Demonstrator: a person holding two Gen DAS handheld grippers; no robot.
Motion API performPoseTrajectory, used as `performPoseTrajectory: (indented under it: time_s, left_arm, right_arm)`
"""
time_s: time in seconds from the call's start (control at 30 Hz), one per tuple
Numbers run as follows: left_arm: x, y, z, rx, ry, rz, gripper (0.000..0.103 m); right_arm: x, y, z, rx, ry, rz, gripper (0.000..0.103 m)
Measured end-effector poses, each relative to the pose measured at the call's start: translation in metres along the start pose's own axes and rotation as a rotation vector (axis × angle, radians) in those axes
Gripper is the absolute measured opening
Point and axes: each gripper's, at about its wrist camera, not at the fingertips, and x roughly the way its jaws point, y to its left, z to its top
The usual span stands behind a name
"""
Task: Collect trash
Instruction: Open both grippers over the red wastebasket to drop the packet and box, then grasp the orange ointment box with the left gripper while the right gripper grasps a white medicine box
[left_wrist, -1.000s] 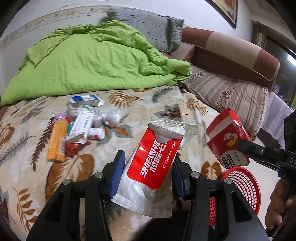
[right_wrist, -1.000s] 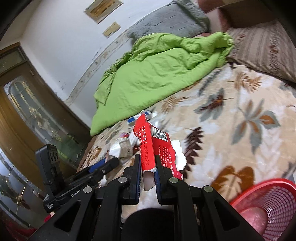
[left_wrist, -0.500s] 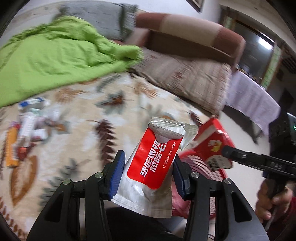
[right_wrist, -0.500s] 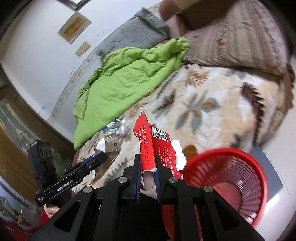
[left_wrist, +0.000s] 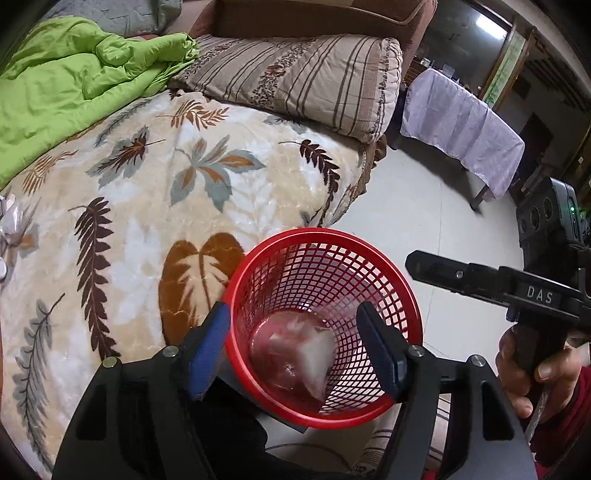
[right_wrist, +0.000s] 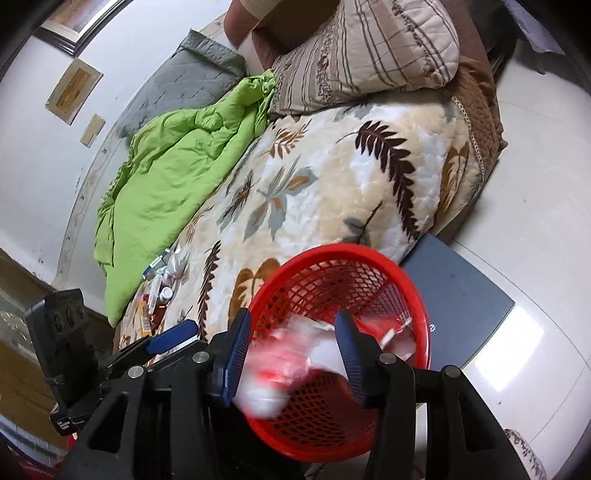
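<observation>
- Left tool spread wide, gripping nothing, directly over the red mesh basket; blurred wrappers lie in its bottom.
- Right tool likewise spread, a red-white blur between its jaws.
- Remaining trash pile: flat cartons, crinkly packets, at ten o'clock on the plush leaf-print bed, nearer the left tool.

The bed carries a leaf-patterned blanket, a green quilt, a striped pillow and small trash items. The red basket stands on the floor beside it.
</observation>
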Motion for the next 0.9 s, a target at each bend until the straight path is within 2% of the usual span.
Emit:
performPoseTrajectory:
  time_s: [0.1,0.3,0.6,0.73,0.9]
  left_arm:
    - [-0.009,0.009,0.002,-0.012,-0.029,0.017,0.069]
    - [-0.049,0.050,-0.002,-0.075,-0.107,0.116,0.070]
    - [-0.132,0.162,-0.031,-0.322,-0.208,0.300,0.070]
    - [-0.164,0.204,-0.053,-0.429,-0.234,0.382,0.070]
    - [-0.195,0.238,-0.075,-0.506,-0.287,0.477,0.070]
  right_arm:
    - [0.004,0.009,0.007,-0.015,0.003,0.018,0.052]
    - [0.042,0.067,0.017,-0.139,0.054,0.106,0.052]
    - [0.118,0.190,0.022,-0.361,0.156,0.245,0.052]
    - [0.154,0.238,0.013,-0.448,0.213,0.261,0.053]
    - [0.197,0.287,-0.004,-0.495,0.285,0.279,0.053]
